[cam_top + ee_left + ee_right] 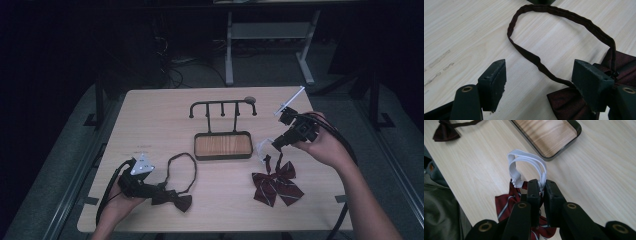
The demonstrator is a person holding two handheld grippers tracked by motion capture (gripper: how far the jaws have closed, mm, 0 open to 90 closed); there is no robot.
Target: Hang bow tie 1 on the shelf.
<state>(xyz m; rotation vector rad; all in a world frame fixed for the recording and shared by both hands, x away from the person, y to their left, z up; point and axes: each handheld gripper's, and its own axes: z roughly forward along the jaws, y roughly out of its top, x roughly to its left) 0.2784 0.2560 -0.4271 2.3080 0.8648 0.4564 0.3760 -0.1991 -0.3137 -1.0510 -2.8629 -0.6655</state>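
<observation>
A dark maroon bow tie (175,200) lies near the table's front left, its thin neck strap (182,165) looped behind it. My left gripper (157,192) rests beside it with the jaws wide apart. In the left gripper view the strap (574,20) runs between the jaws of my left gripper (541,75), and the right jaw sits over the bow (564,100). A red striped bow tie (277,185) hangs onto the table at the right. My right gripper (276,145) (542,186) is shut on its white elastic strap (524,156), above the bow (504,207).
A black stand with a row of hooks (222,105) rises from a wood-lined tray base (196,145) at the table's middle; its rim (574,133) lies just past the white strap. White desk legs (229,50) stand beyond the far edge.
</observation>
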